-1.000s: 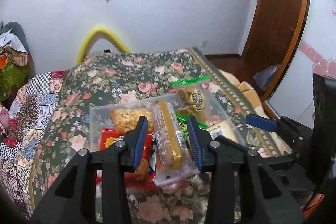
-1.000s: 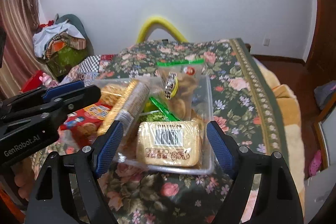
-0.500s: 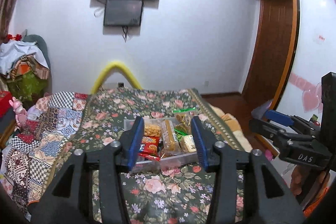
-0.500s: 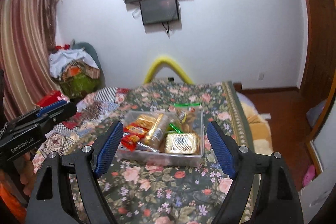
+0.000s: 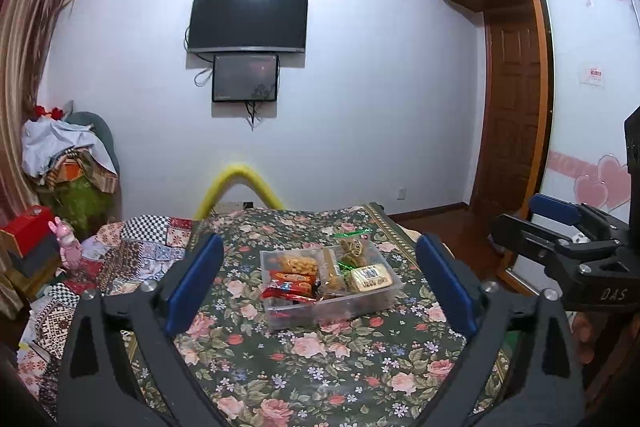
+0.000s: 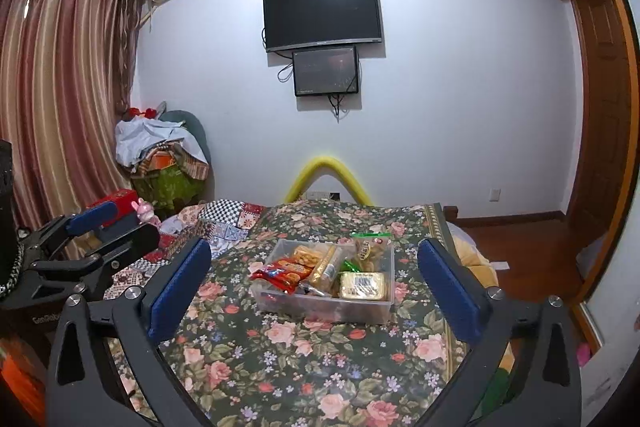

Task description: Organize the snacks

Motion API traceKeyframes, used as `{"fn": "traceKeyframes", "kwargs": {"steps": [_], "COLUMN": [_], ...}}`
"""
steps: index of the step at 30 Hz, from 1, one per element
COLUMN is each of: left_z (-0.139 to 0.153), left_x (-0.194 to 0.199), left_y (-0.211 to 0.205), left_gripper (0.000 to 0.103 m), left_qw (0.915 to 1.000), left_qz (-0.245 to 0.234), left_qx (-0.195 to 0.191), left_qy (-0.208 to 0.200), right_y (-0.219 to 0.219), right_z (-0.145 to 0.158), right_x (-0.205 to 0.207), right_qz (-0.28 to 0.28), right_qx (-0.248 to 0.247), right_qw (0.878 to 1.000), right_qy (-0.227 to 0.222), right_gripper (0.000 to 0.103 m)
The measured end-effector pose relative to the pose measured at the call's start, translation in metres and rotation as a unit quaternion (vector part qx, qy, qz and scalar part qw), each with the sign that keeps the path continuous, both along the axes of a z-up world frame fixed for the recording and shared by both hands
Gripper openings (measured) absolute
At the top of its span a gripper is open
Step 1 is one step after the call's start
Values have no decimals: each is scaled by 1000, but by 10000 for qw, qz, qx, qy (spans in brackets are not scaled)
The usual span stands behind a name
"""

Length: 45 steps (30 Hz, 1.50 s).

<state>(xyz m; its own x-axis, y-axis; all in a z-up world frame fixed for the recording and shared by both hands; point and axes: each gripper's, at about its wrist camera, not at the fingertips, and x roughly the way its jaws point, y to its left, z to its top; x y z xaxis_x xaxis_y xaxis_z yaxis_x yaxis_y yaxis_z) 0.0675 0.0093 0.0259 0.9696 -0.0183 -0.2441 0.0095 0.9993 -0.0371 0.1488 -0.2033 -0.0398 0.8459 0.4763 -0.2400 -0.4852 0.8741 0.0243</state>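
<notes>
A clear plastic box (image 5: 362, 307) stands on the floral bedspread, also in the right wrist view (image 6: 372, 309). It holds several snacks: a red packet (image 5: 286, 289), a gold packet (image 5: 370, 277), a long biscuit pack (image 6: 326, 267) and a green-topped bag (image 6: 368, 247). My left gripper (image 5: 320, 291) is open and empty, well back from the box. My right gripper (image 6: 316, 291) is open and empty, also well back. Each gripper shows at the edge of the other's view.
The bed's floral cover (image 5: 304, 379) fills the foreground, with a patchwork quilt (image 5: 132, 255) at left. A yellow foam arch (image 5: 238, 185) stands at the far edge. A clothes pile (image 6: 164, 155), curtain (image 6: 60, 99), wall TV (image 6: 322, 15) and wooden door (image 5: 512, 115) surround it.
Both grippers have pulled far back and up from the box. The left jaws, nearly closed around the biscuit pack before, are now wide open and empty.
</notes>
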Motion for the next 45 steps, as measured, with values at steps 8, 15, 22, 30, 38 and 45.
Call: {"fn": "traceKeyframes", "kwargs": {"steps": [8,15,22,30,38,45], "left_z": [-1,-3,-4,-4,-5,-5], "left_x": [-16,-16,-17,-17,-16,-14], "left_y": [-7,-7,-8,-8,-9,-10], "left_gripper": [102,103,103,103,103,103], "left_qw": [9999,9999,9999,9999,10000,9999], "left_qz": [49,40,45,24,-70,-134], "left_qx": [78,105,99,90,18,-29], "left_qy": [-75,-56,-66,-54,-6,13], "right_y": [-2,-3,-2,-2,-3,-4], "right_z": [-3,-4,-6,-6,-7,-7], "right_x": [-11,-14,-16,-16,-15,-15], "right_qz": [-116,-143,-154,-161,-191,-221], "right_qx": [-24,-16,-78,-59,-62,-45], "right_qw": [9999,9999,9998,9998,9998,9997], "right_qy": [-68,-88,-87,-59,-45,-33], "right_gripper": [103,103,103,103,103,103]}}
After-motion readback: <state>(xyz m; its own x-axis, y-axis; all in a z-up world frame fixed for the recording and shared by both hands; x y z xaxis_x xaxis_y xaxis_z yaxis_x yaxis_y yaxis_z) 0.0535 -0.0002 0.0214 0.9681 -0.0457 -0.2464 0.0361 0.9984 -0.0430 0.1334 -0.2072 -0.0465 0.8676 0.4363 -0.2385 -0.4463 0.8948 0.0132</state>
